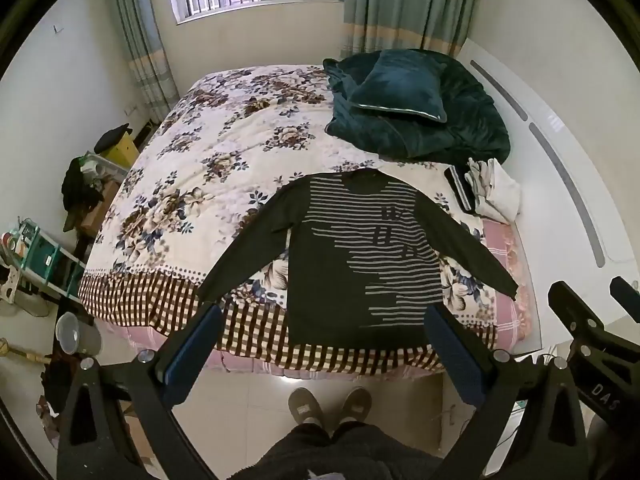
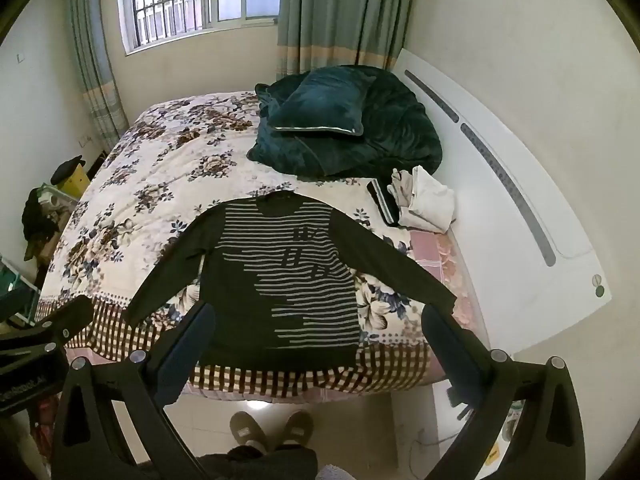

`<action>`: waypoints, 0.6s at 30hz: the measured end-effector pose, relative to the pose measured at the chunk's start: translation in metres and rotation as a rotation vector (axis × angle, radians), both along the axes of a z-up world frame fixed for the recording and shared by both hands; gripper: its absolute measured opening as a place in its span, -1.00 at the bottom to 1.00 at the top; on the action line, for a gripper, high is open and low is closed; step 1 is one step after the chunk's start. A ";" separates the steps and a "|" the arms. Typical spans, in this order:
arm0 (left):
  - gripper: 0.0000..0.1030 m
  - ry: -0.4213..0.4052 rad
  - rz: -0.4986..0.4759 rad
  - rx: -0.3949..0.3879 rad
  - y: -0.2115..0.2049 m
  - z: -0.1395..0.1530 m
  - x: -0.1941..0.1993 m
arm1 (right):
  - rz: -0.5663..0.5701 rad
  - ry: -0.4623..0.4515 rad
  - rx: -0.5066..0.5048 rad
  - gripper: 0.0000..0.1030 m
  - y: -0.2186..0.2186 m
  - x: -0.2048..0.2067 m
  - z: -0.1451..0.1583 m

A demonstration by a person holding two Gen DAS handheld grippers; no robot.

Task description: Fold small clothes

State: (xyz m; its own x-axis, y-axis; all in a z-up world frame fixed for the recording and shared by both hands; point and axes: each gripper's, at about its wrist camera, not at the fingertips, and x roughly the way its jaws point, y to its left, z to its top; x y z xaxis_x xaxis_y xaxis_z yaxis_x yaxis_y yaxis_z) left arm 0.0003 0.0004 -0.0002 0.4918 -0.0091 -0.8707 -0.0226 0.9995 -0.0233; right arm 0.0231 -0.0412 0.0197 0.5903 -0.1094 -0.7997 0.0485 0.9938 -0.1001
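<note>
Left gripper (image 1: 324,344), right gripper (image 2: 316,340) jaws apart, empty; sweater (image 1: 352,256) flat on bed beyond.

Quilt (image 1: 208,168) left of sweater (image 1: 344,264) open; blanket heap (image 1: 432,120) blocks far right.

The person wears dark fuzzy trousers (image 1: 320,454) and grey-brown slippers (image 1: 330,406), and each black hand-held gripper (image 1: 324,350) (silver screws at the joints) carries long fingers with dark blue pads (image 1: 192,354).
</note>
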 end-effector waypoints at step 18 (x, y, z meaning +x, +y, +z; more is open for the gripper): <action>1.00 -0.012 -0.003 -0.002 0.006 0.002 -0.007 | 0.008 -0.007 0.003 1.00 -0.002 -0.012 0.003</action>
State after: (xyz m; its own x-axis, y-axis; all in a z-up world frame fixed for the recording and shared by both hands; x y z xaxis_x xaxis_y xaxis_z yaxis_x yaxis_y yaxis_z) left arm -0.0062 0.0060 0.0020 0.5023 -0.0126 -0.8646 -0.0193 0.9995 -0.0258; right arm 0.0109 -0.0429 0.0224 0.5971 -0.1017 -0.7957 0.0410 0.9945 -0.0963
